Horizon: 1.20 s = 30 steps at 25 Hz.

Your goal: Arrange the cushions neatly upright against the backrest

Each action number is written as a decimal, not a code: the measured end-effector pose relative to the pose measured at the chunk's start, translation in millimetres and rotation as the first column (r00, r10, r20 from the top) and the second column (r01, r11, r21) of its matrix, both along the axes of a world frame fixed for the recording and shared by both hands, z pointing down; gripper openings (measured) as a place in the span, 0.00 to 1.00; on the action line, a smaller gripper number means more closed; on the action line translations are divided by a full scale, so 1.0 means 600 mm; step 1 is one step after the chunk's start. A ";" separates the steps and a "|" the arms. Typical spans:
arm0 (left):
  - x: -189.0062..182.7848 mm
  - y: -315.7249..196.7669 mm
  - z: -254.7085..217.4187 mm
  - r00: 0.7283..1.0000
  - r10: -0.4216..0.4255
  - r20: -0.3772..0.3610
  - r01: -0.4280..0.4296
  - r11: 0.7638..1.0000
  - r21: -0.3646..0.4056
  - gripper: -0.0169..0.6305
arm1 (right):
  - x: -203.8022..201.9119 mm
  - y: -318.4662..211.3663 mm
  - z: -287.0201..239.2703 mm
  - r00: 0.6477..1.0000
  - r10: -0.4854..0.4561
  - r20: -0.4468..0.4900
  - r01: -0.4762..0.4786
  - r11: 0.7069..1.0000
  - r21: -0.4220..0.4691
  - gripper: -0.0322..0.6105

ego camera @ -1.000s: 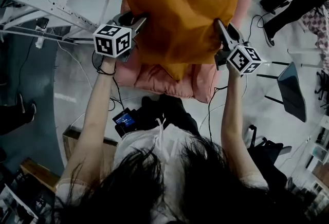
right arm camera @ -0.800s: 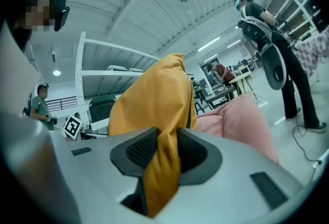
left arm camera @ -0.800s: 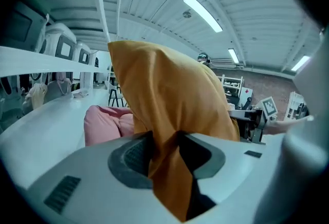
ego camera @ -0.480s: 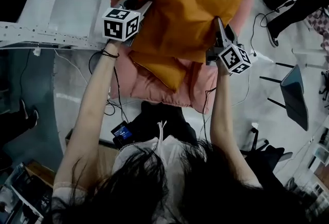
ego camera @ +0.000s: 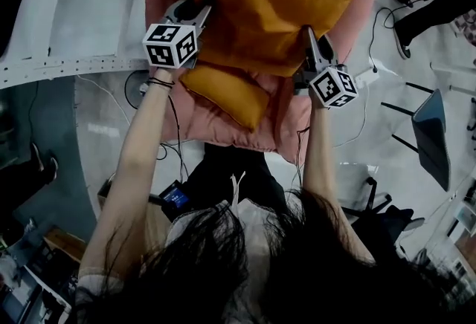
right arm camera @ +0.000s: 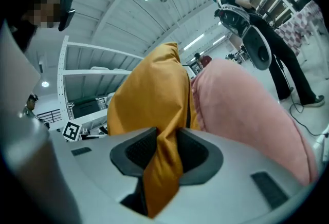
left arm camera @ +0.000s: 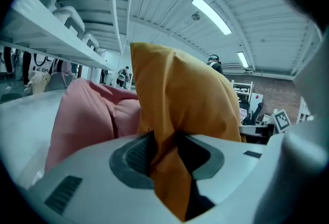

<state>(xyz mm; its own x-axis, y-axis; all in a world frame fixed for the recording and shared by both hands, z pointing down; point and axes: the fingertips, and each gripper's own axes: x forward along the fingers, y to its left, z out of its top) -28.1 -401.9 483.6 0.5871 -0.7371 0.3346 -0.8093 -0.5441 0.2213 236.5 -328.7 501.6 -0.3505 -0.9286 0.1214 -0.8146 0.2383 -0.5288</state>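
Jaws first: in the head view, your left gripper (ego camera: 192,12) and right gripper (ego camera: 308,47) each bite one side edge of the orange cushion (ego camera: 268,3). You hold it stretched between them, over the pink cushion (ego camera: 223,122). The orange cushion's lower corner hangs in front of the pink cushion's middle. Whether it touches there, this view does not tell.

In the left gripper view, your left gripper (left arm camera: 164,153) is clenched on a fold of the orange cushion (left arm camera: 180,94). The jaws have just been closing further, and the cloth is pinched between the pads, spilling out below them. The rest of it rises just beyond the jaws, on the right of the pink cushion (left arm camera: 87,115) and against it.

In the right gripper view, your right gripper (right arm camera: 165,155) is likewise clamped on a fold of the orange cushion (right arm camera: 149,99), with cloth bunched between its pads. Here the orange cushion stands on the left of the pink cushion (right arm camera: 241,110), pressed to its side.
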 end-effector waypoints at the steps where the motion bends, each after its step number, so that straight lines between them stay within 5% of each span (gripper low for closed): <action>1: -0.002 0.007 0.018 1.000 0.002 0.003 -0.002 1.000 -0.024 0.26 | -0.002 0.006 0.021 1.000 -0.014 -0.002 0.014 0.999 -0.035 0.26; 10: -0.001 0.015 0.074 0.994 -0.066 -0.091 0.057 0.993 -0.102 0.24 | -0.009 0.007 0.091 0.998 -0.055 0.038 0.061 0.977 -0.206 0.25; 15: -0.002 0.014 0.102 0.977 -0.111 -0.179 0.087 0.987 -0.138 0.23 | -0.007 0.003 0.111 0.997 -0.048 0.059 0.061 0.972 -0.229 0.25; 21: -0.003 0.008 0.099 0.982 -0.076 -0.176 0.051 0.989 -0.141 0.24 | -0.001 0.001 0.104 0.997 -0.043 0.057 0.053 0.979 -0.196 0.26; 26: -0.020 0.009 0.070 0.997 -0.010 -0.071 0.003 0.995 -0.100 0.35 | 0.014 0.007 0.091 0.998 -0.034 0.045 0.042 0.980 -0.195 0.37; 30: -0.063 0.032 0.062 0.986 -0.095 -0.135 0.073 0.985 -0.155 0.45 | 0.022 0.026 0.082 0.999 -0.027 0.028 0.033 0.976 -0.217 0.41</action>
